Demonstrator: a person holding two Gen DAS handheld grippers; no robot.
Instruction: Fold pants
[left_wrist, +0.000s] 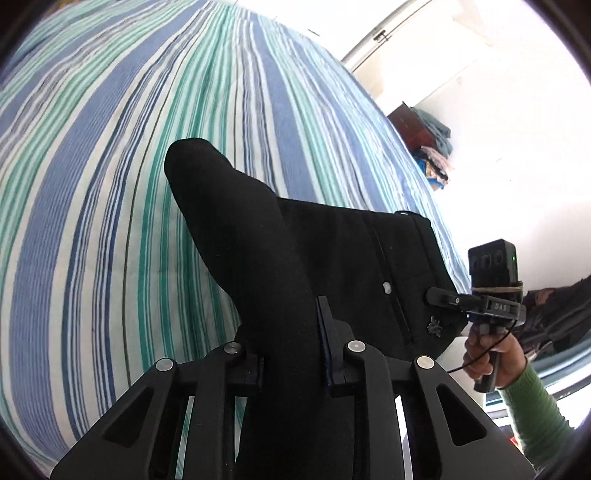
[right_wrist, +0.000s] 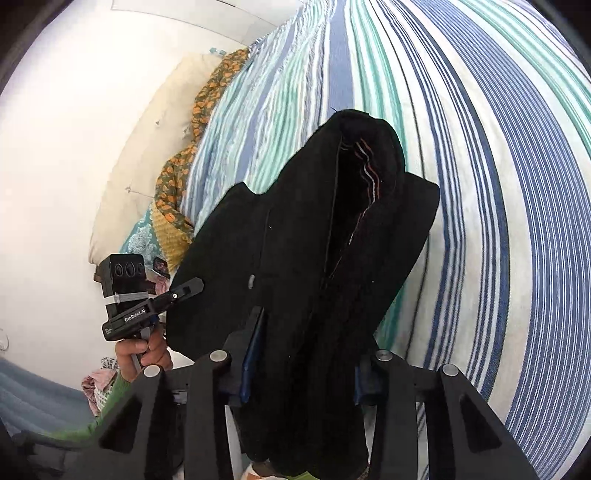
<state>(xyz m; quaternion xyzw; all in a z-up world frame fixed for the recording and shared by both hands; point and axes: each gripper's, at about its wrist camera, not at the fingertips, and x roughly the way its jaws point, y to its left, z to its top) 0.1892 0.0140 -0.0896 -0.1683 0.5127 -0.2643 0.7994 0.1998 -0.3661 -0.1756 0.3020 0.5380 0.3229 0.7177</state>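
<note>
The left gripper (left_wrist: 291, 350) is clamped on a bunched part of the black pants (left_wrist: 332, 258), the cloth filling the narrow gap between its pads, probably so the fabric cannot slide out while it is lifted. From there the pants run up and away over the striped bedspread (left_wrist: 110, 184), one rounded fold standing highest and the flat panel with a pale button (left_wrist: 386, 286) hanging toward the right. At that panel's far edge the right gripper (left_wrist: 439, 297) bites the cloth, held by a hand (left_wrist: 484, 354) in a green sleeve (left_wrist: 532, 410). Its own camera shows a thicker wad between its pads, jaws only partly closed around it, with the waist opening and striped lining turned up. Holding two separated points seems meant to keep the pants taut and off the bed, ready to lay flat for a fold. Folding looks barely begun.
</note>
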